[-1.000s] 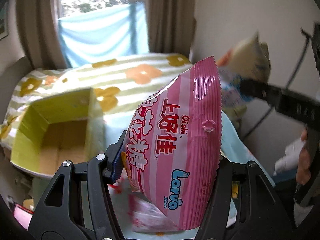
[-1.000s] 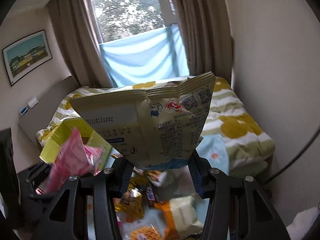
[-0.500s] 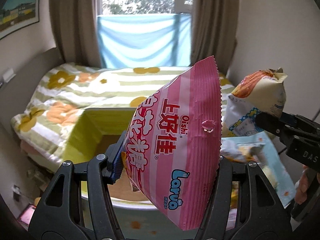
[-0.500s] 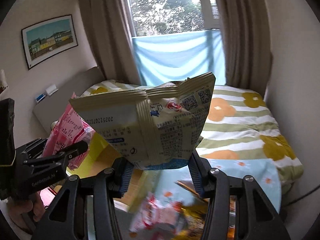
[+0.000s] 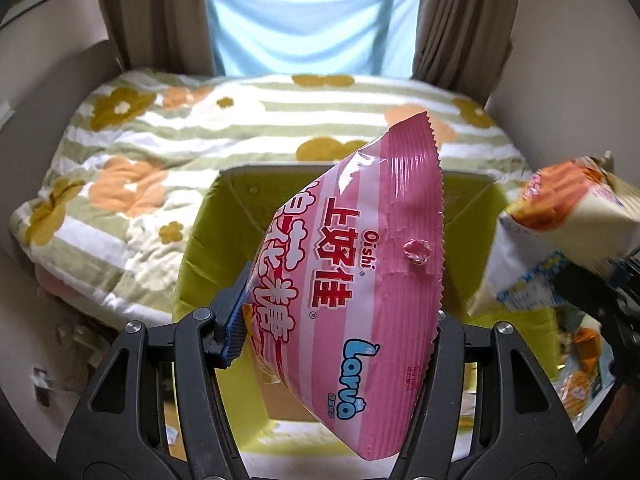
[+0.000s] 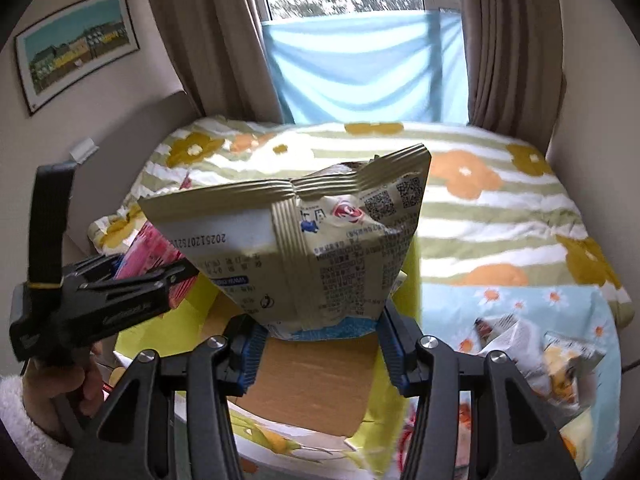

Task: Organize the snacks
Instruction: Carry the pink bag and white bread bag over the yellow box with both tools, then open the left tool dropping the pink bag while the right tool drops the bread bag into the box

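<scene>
My left gripper (image 5: 336,320) is shut on a pink striped snack bag (image 5: 352,280), which stands upright above an open yellow-green cardboard box (image 5: 208,232). My right gripper (image 6: 320,344) is shut on a beige snack bag (image 6: 304,240) with printed text and QR codes, held over the same box (image 6: 304,384), whose brown floor shows below. In the right wrist view the left gripper (image 6: 132,288) with the pink bag (image 6: 156,248) appears at the left, held by a hand (image 6: 60,388). The beige bag (image 5: 560,216) shows at the right of the left wrist view.
The box stands beside a bed with a striped flowered quilt (image 5: 160,152). Several loose snack packets (image 6: 560,360) lie on a light blue flowered cloth (image 6: 520,308) right of the box. Behind are curtains, a window and a framed picture (image 6: 76,60).
Both grippers have swept across with their bags, from beside the snack pile to above the open box. The box now lies directly under both bags. The grips are unchanged.
</scene>
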Action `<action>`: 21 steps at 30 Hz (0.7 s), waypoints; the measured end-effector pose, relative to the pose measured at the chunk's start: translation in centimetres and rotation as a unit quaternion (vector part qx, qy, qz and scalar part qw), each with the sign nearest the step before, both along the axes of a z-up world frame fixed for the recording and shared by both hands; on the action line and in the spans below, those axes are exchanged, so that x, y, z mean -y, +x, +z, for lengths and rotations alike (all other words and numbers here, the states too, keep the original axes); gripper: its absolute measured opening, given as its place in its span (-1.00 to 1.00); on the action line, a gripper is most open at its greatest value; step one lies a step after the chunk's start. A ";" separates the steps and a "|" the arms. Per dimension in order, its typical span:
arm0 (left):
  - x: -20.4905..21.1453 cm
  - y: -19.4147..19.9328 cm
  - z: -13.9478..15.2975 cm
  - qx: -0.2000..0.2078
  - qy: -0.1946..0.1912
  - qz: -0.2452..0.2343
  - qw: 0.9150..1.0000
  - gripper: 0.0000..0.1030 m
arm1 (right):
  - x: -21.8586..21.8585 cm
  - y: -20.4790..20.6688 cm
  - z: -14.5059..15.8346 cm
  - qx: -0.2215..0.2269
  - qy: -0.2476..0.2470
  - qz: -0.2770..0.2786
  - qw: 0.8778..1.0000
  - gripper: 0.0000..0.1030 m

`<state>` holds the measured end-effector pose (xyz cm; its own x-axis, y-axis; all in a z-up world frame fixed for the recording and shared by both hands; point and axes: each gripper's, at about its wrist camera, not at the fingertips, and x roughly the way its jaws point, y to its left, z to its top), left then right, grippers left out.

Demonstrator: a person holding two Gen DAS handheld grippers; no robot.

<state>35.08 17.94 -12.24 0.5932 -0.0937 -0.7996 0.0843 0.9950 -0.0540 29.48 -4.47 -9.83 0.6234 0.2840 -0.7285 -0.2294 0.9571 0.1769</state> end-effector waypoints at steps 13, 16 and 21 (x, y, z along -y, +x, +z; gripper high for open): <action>-2.4 3.9 -3.4 -0.038 -0.024 -0.020 0.999 0.99 | -3.0 2.4 -3.7 -0.062 -0.018 -0.020 0.998 -0.09; -2.9 3.0 -2.8 -0.034 -0.020 -0.014 0.999 0.99 | -2.9 2.7 -4.3 -0.070 -0.021 -0.018 0.997 -0.09; -3.7 1.7 -2.2 -0.029 -0.028 -0.007 0.999 0.99 | -3.2 3.3 -4.8 -0.082 -0.030 -0.016 0.996 -0.09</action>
<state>36.82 21.66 -14.42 0.5441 -0.1475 -0.8260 0.0940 0.9889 -0.1147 32.82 -1.26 -14.66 0.5019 0.2187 -0.8368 -0.1714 0.9735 0.1517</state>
